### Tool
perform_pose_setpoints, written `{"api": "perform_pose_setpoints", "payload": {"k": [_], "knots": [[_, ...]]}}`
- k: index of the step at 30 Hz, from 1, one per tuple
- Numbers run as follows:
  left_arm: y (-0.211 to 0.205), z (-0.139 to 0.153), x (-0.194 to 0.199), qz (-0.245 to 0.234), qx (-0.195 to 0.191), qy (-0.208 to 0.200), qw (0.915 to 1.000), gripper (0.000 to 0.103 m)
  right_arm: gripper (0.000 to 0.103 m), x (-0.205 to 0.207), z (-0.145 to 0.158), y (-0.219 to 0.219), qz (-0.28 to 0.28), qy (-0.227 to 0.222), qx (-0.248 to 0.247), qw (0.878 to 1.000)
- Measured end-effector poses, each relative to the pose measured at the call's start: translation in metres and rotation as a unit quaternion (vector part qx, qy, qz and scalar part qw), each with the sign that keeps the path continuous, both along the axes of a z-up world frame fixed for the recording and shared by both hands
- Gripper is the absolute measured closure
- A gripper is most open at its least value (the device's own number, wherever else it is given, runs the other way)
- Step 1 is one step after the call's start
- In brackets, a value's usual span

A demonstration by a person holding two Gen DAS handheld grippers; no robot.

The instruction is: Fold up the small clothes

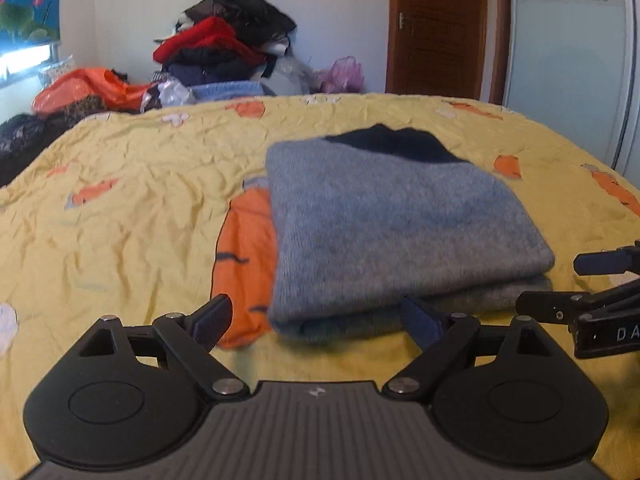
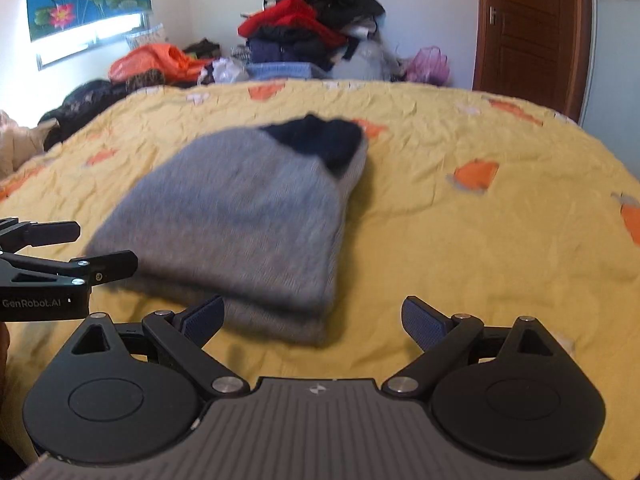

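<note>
Grey knit sweater (image 1: 400, 224) lies folded into a thick rectangle on the yellow bedspread (image 1: 132, 208), a dark navy part showing at its far end. In the left wrist view its long axis runs from the near edge away toward the far side of the bed, tilting slightly to the right, and its left side overlaps a large orange carrot print (image 1: 248, 256). In the right wrist view the same sweater (image 2: 240, 220) sits left of centre, its long axis slanting from near left to far right, navy end farthest.

Left tool (image 1: 316, 322) hangs just at the sweater's near folded edge with its jaws spread wide and nothing between them; whether its right fingertip touches the cloth I cannot tell. Right tool (image 2: 314, 320) is also spread wide and holds nothing, its left fingertip just beside the sweater's near corner, its right one over bare bedspread. Each tool shows at the edge of the other's view, near the sweater's near end.

Beyond the bed stand a heap of clothes (image 2: 316, 28), an orange plastic bag (image 2: 156, 60) and a brown wooden door (image 2: 532, 36).
</note>
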State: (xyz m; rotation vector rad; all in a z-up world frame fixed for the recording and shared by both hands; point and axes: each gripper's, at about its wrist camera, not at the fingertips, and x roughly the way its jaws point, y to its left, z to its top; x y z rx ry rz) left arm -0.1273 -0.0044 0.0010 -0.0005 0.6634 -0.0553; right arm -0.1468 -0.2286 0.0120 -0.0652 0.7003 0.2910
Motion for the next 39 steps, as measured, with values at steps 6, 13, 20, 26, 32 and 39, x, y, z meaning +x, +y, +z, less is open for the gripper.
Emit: {"api": "perform_pose_setpoints", "payload": {"k": [6, 13, 20, 26, 32, 39], "knots": [[0.008, -0.012, -0.016, 0.041, -0.009, 0.032, 0.9986, 0.005, 0.000, -0.014, -0.024, 0.003, -0.038, 0.006, -0.028, 0.999], [0.004, -0.014, -0.017, 0.043, 0.003, 0.018, 0.9989, 0.000, 0.000, -0.018, -0.025, 0.004, -0.050, -0.004, -0.027, 0.998], [0.005, -0.015, -0.018, 0.040, 0.004, 0.015, 0.9991, 0.000, 0.000, -0.021, -0.027, 0.005, -0.053, -0.015, -0.026, 0.998], [0.005, -0.016, -0.018, 0.040, 0.004, 0.013, 0.9991, 0.000, 0.000, -0.025, -0.029, 0.005, -0.052, -0.028, -0.023, 0.998], [0.006, -0.015, -0.019, 0.040, 0.003, 0.013, 0.9991, 0.000, 0.000, -0.024, -0.029, 0.005, -0.051, -0.030, -0.022, 0.998], [0.006, -0.015, -0.021, 0.044, -0.004, 0.010, 0.9990, 0.000, 0.000, -0.025, -0.029, 0.006, -0.058, -0.031, -0.021, 0.998]]}}
